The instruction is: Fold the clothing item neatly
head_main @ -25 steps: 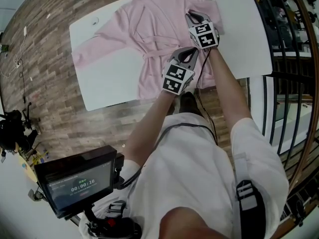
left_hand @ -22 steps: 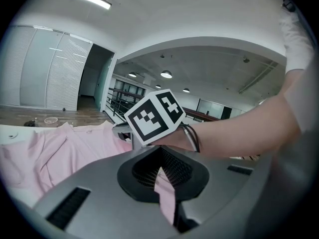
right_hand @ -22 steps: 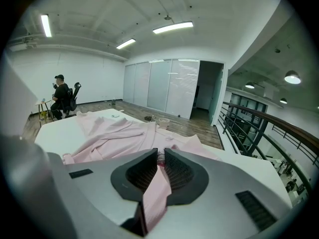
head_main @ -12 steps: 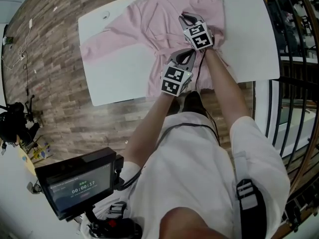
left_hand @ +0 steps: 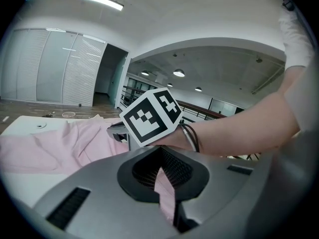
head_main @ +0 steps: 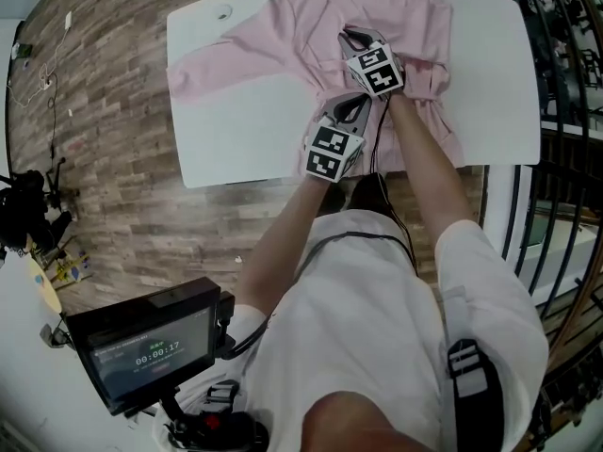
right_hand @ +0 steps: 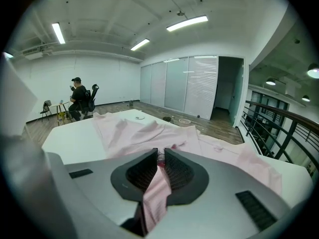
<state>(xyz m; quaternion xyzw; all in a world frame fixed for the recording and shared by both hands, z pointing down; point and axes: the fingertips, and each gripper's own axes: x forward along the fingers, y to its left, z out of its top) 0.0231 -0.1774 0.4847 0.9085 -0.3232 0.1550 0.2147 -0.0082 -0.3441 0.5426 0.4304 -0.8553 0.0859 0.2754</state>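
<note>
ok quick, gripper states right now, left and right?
Left gripper: closed, pinching a fold of the pink garment.
Right gripper: closed on the same garment.

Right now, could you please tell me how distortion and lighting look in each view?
Head view: strong fisheye, the white table bows, corners go dark. Left gripper view: ceiling strip light glares. Right gripper view: even light, pink garment sharp, black rim.

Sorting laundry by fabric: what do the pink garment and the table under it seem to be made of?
The pink garment: thin woven cloth, likely cotton or a blend, matte; it creases softly and drapes. The table: smooth white top, perhaps laminate, with a faint sheen and no grain.
</note>
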